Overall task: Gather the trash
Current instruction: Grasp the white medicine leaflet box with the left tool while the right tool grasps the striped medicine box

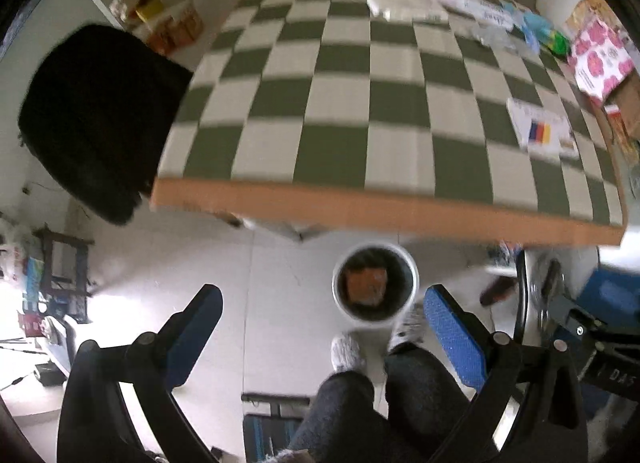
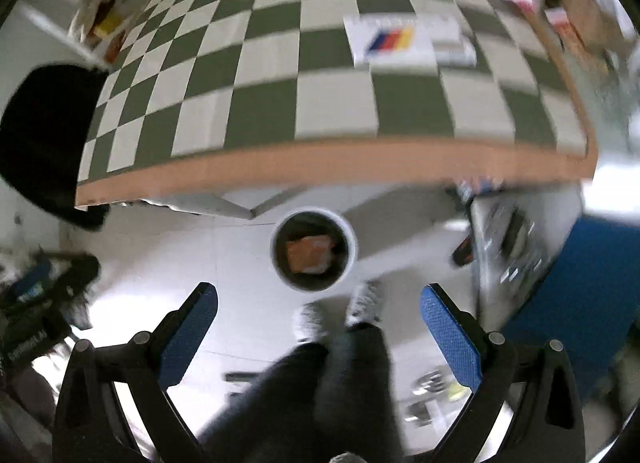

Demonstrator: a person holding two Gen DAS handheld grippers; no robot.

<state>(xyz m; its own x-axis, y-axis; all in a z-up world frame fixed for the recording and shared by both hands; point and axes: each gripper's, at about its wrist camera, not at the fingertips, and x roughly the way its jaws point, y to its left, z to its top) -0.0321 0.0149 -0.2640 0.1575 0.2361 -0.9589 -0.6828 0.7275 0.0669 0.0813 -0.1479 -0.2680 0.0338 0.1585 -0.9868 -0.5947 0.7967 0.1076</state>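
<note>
A white round trash bin [image 1: 414,283] stands on the floor below the table's front edge, with an orange wrapper [image 1: 366,285] inside. It also shows in the right wrist view [image 2: 352,247], with the orange wrapper [image 2: 310,255] in it. My left gripper [image 1: 322,303] is open and empty, high above the floor beside the bin. My right gripper [image 2: 319,301] is open and empty, above the bin's near side. A white packet with a striped logo [image 1: 542,131] lies on the checkered table [image 1: 320,103]; it shows in the right wrist view too [image 2: 394,41].
More packets and a pink-flowered box [image 1: 598,59] lie at the table's far right. A black chair [image 1: 96,115] stands left of the table. The person's legs and slippered feet [image 1: 348,351] are just behind the bin. A blue object [image 2: 580,295] is at the right.
</note>
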